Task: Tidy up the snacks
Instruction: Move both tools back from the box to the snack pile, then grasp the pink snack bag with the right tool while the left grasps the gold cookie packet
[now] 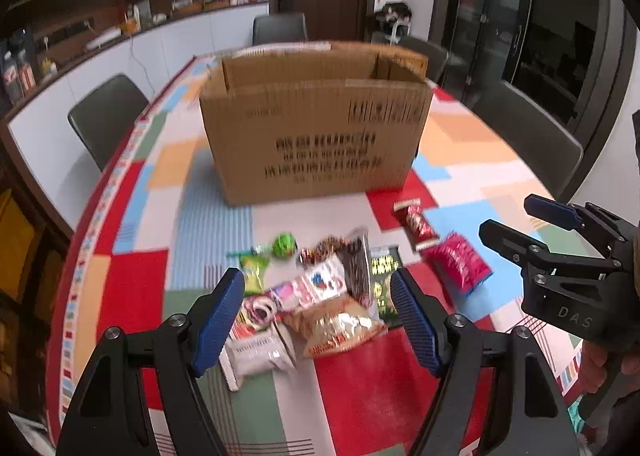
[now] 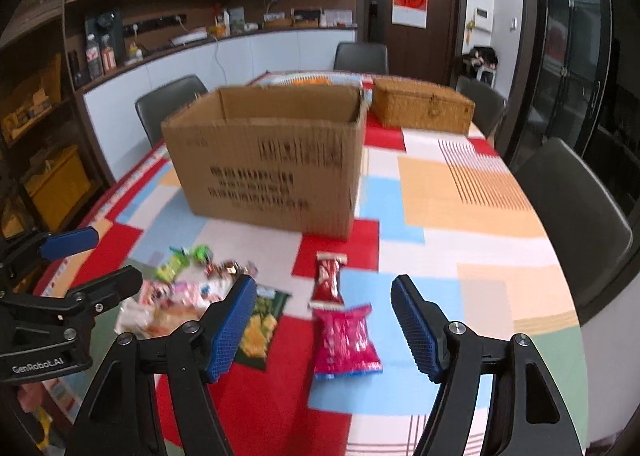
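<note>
A pile of snack packets lies on the patchwork tablecloth in front of an open cardboard box (image 1: 316,127) (image 2: 272,159). In the left wrist view my left gripper (image 1: 316,320) hangs open over the pile, its blue pads either side of a golden crisp bag (image 1: 340,330) and a white packet (image 1: 256,352). A red bar (image 1: 416,225) (image 2: 328,280) and a pink bag (image 1: 458,262) (image 2: 344,340) lie apart on the right. My right gripper (image 2: 324,328) (image 1: 510,217) is open above the pink bag, touching nothing. The left gripper (image 2: 116,256) shows at the left edge of the right wrist view.
A wicker basket (image 2: 424,107) with its lid down stands behind the box at the far right. Grey chairs (image 2: 576,215) (image 1: 108,115) line the table's sides. A green-and-yellow crisp bag (image 2: 260,328) lies partly under my right gripper's left finger. Shelves and a counter run along the left wall.
</note>
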Action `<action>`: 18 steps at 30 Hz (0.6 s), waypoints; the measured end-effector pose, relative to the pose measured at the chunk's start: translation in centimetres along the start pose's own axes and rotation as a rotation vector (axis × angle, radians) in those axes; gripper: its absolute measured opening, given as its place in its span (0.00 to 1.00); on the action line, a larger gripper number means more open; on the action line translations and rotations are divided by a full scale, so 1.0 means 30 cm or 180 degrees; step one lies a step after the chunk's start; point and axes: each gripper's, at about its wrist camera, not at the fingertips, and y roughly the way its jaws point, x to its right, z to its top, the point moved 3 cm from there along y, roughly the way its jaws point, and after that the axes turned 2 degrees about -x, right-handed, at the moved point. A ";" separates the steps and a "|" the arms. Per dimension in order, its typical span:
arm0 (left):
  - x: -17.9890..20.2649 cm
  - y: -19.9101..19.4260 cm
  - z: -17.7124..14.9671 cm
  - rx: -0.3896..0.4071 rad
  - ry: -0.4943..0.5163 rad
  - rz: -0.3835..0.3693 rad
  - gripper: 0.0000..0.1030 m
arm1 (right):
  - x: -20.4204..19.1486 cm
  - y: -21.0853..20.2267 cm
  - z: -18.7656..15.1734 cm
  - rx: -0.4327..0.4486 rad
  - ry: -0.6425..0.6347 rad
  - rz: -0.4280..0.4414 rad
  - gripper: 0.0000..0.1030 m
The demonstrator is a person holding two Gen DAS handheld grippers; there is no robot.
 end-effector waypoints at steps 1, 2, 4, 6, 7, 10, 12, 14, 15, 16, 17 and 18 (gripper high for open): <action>0.001 0.016 -0.008 -0.0042 -0.0011 -0.0005 0.73 | 0.003 0.011 -0.009 -0.0039 0.0008 -0.0009 0.69; 0.001 0.031 -0.018 -0.0083 -0.0021 0.0008 0.73 | 0.010 0.028 -0.020 -0.0100 0.0029 -0.0025 0.69; 0.002 0.053 -0.027 -0.0147 -0.0028 0.0010 0.73 | 0.019 0.058 -0.039 -0.0207 0.0066 -0.0042 0.69; 0.002 0.078 -0.035 -0.0205 -0.0028 0.0019 0.73 | 0.025 0.085 -0.054 -0.0292 0.0087 -0.0043 0.69; 0.001 0.089 -0.038 -0.0231 -0.0030 0.0052 0.73 | 0.028 0.100 -0.060 -0.0328 0.0087 -0.0047 0.69; -0.005 0.121 -0.045 -0.0304 -0.0058 0.0076 0.72 | 0.037 0.142 -0.081 -0.0442 0.0097 -0.0073 0.69; -0.003 0.143 -0.048 -0.0365 -0.0097 0.0027 0.72 | 0.041 0.162 -0.092 -0.0497 0.0110 -0.0083 0.69; -0.003 0.163 -0.054 -0.0420 -0.0122 -0.0005 0.72 | 0.044 0.181 -0.101 -0.0548 0.0117 -0.0055 0.69; -0.003 0.173 -0.058 -0.0446 -0.0142 -0.0022 0.72 | 0.047 0.192 -0.106 -0.0578 0.0127 -0.0040 0.69; -0.004 0.179 -0.060 -0.0473 -0.0158 -0.0027 0.70 | 0.048 0.199 -0.106 -0.0591 0.0138 -0.0032 0.69; -0.005 0.185 -0.064 -0.0499 -0.0178 -0.0048 0.69 | 0.050 0.205 -0.108 -0.0607 0.0150 -0.0028 0.69; -0.006 0.192 -0.068 -0.0519 -0.0188 -0.0083 0.69 | 0.054 0.212 -0.110 -0.0618 0.0158 -0.0035 0.69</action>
